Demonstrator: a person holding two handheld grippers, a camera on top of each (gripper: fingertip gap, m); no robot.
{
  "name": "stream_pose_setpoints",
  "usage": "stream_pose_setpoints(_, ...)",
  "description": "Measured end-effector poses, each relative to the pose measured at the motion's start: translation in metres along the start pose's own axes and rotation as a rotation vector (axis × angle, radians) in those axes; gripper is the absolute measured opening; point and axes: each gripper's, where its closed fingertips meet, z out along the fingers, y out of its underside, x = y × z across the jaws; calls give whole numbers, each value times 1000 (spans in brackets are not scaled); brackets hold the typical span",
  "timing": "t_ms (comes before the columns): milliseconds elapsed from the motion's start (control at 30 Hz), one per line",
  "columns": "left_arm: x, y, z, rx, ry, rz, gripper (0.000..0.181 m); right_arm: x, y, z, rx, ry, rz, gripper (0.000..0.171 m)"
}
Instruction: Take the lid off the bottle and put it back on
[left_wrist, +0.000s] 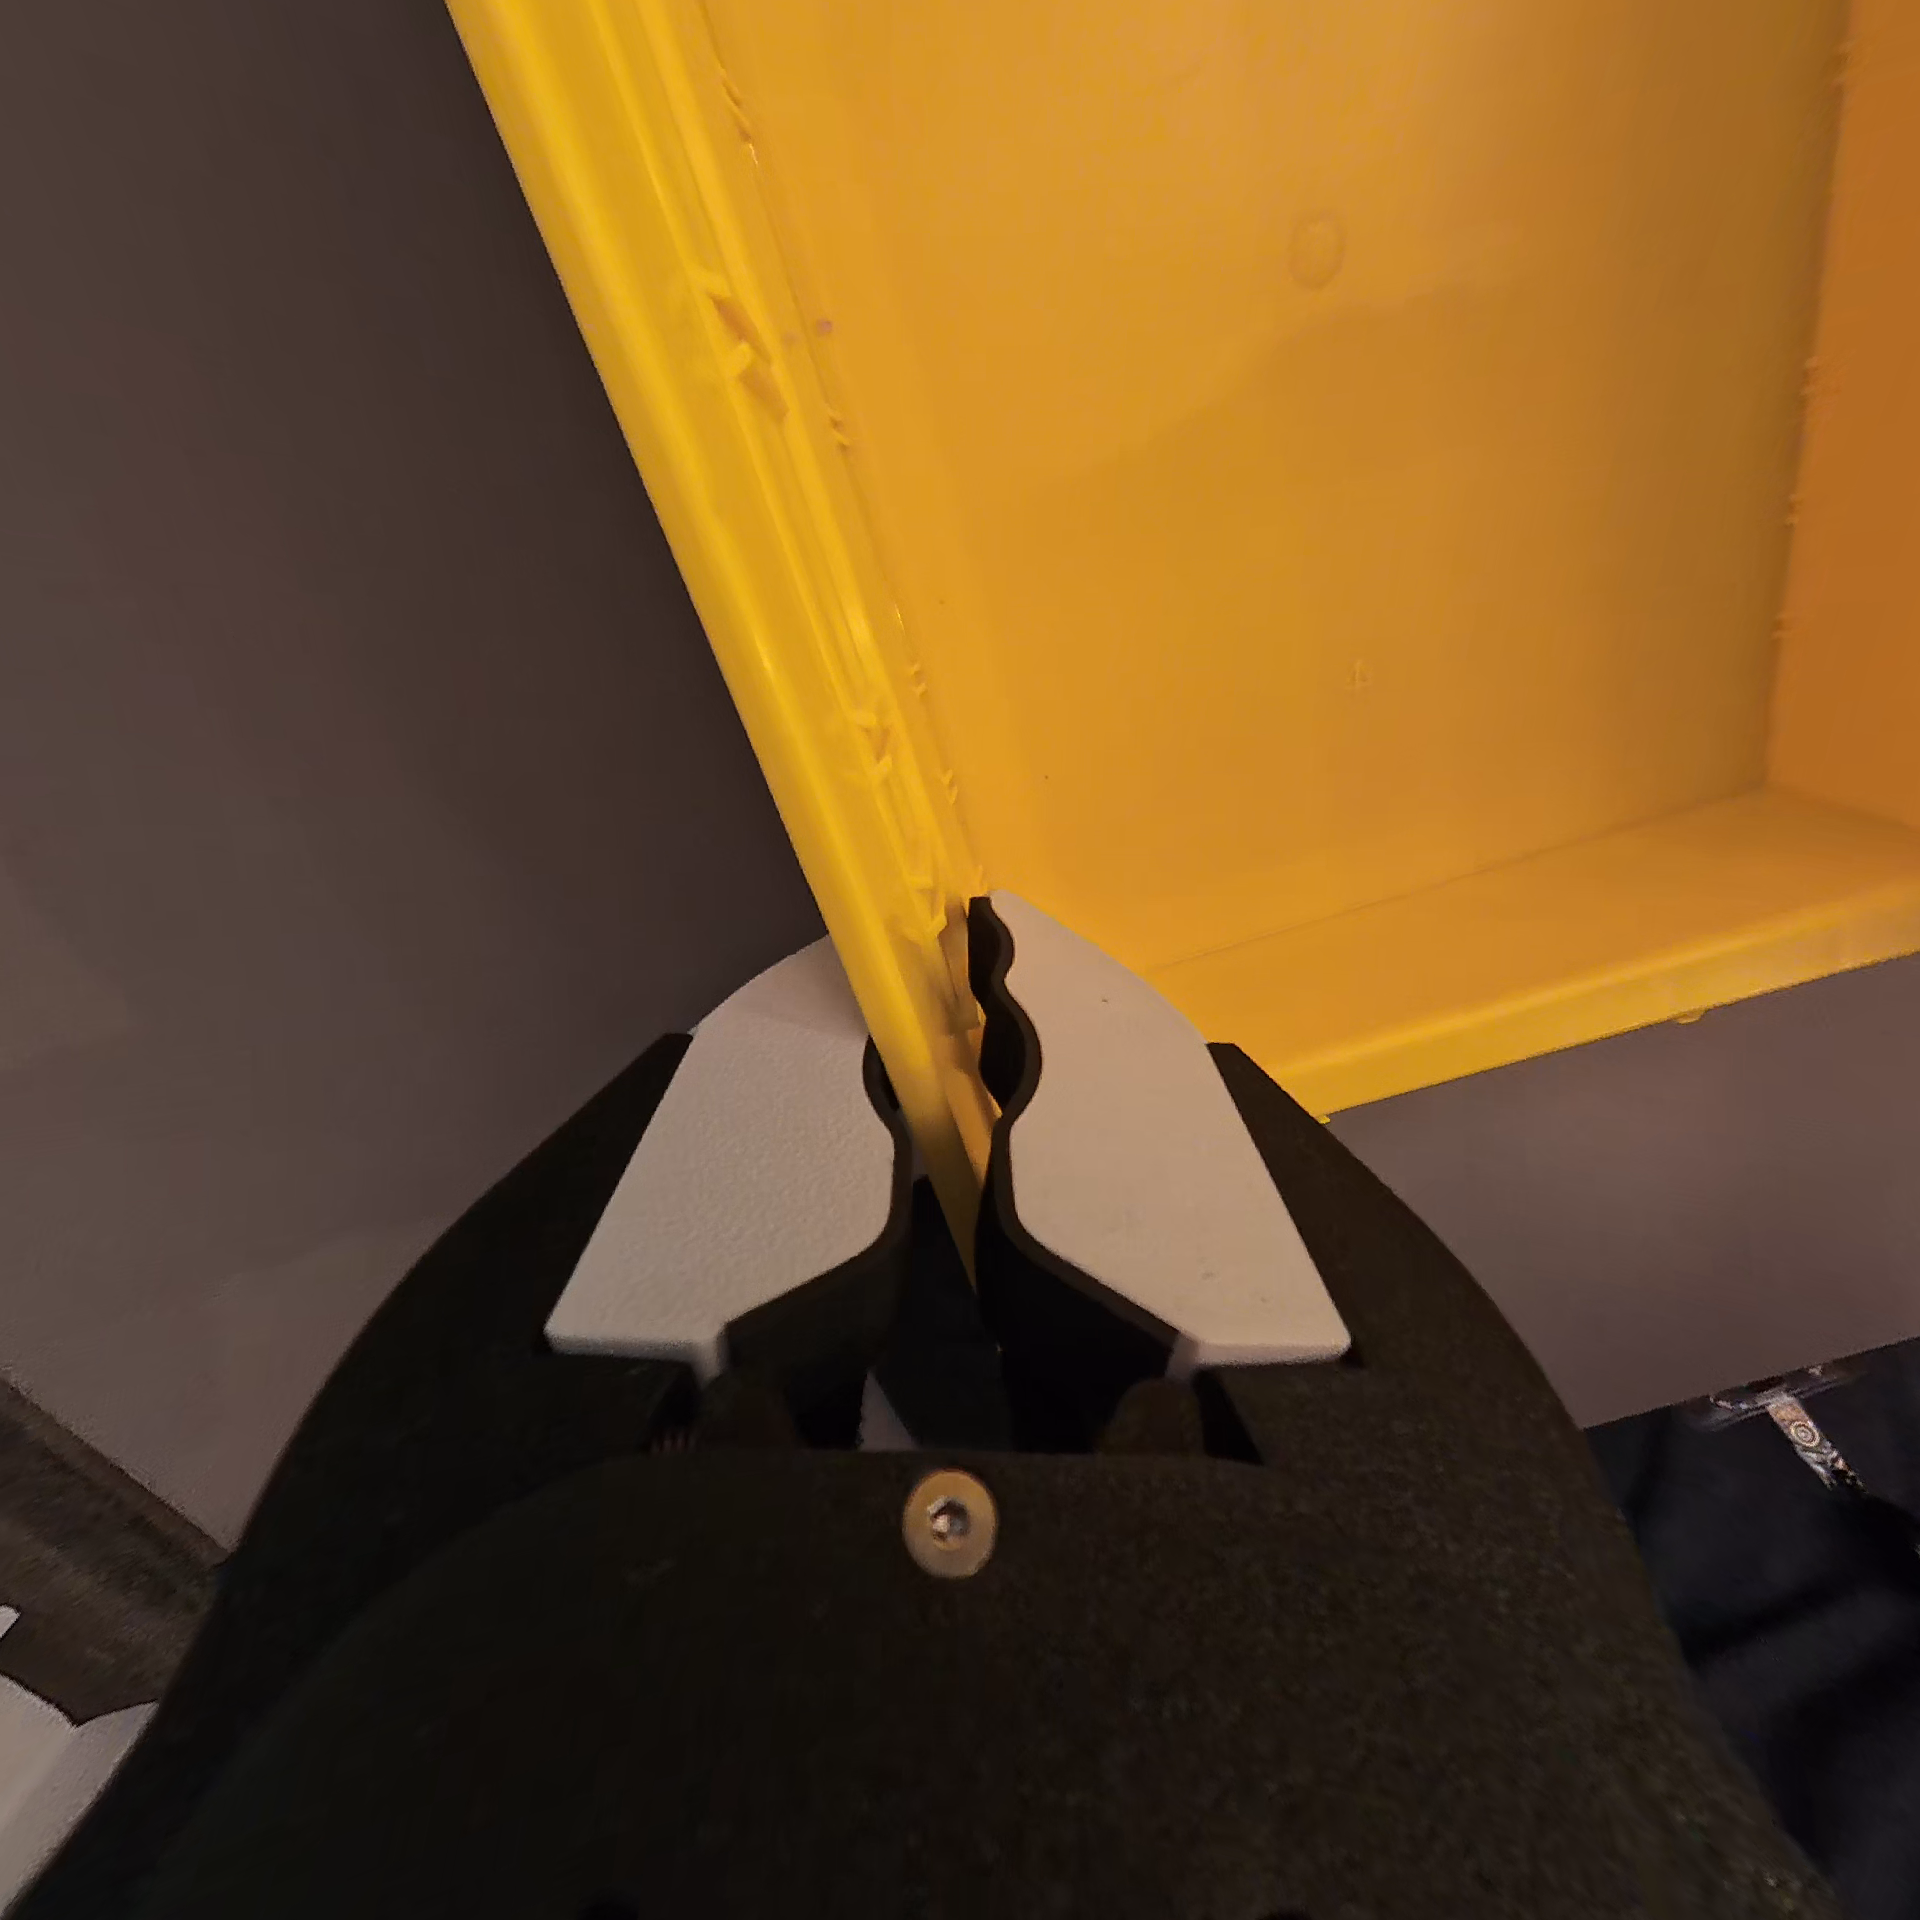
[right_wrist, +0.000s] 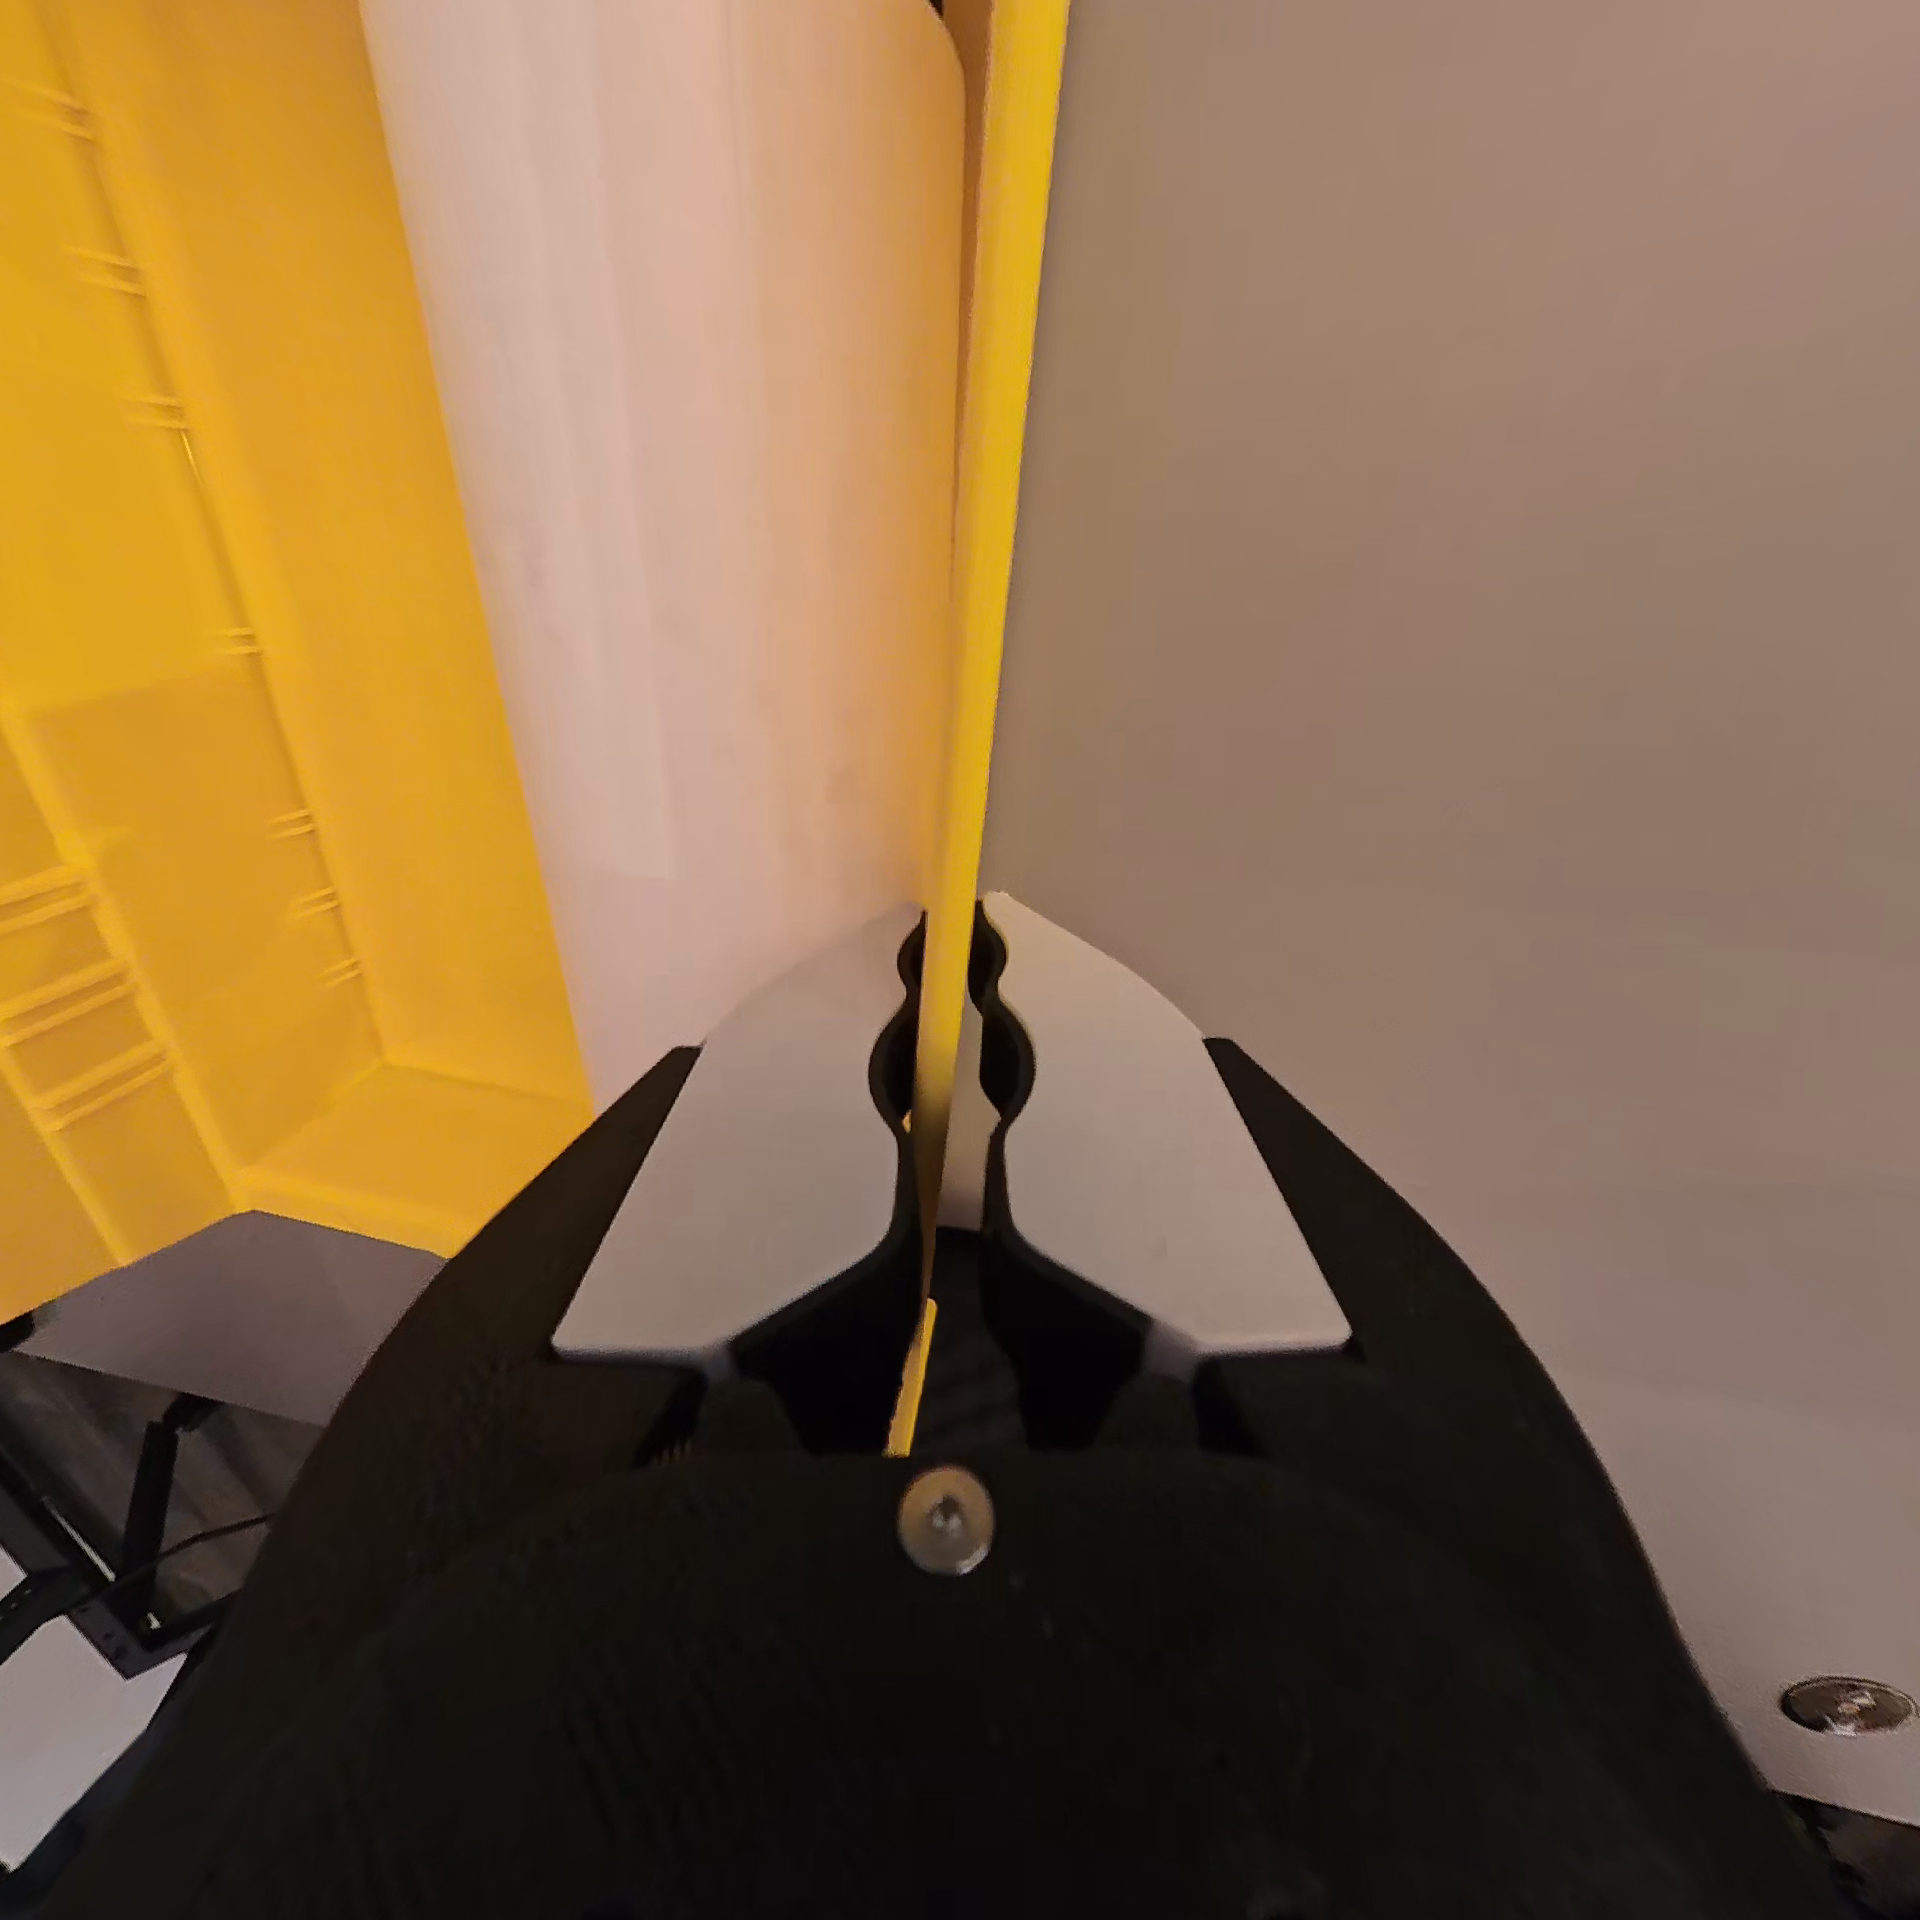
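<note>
Our left gripper (left_wrist: 961, 935) has its fingers clenched on the thin side wall of a yellow crate (left_wrist: 1351, 468); the wall edge runs up and away from between the fingertips, one finger outside it and the other (left_wrist: 1122, 1143) inside. Beyond the inner finger we see the crate's bare inner wall and a ledge at its corner. Outside the wall, to the left of the fingers, lies the grey table (left_wrist: 312, 623).

Our right gripper (right_wrist: 951, 909) likewise grasps a thin yellow crate edge (right_wrist: 997, 520), which passes straight up between its fingers. Just left of that edge stands a pale, smooth cylinder (right_wrist: 675, 468), which may be the bottle; we cannot tell, and we see no lid. Further left is more ribbed yellow crate wall. Right of the fingers the table stretches away, with a small round metal fitting (right_wrist: 1847, 1706) set in it.
</note>
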Motion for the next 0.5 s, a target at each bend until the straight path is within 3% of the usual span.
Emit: stream_pose_setpoints(500, 27, -1, 3, -28, 13, 24, 9, -29, 1, 6, -19, -18, -39, 8)
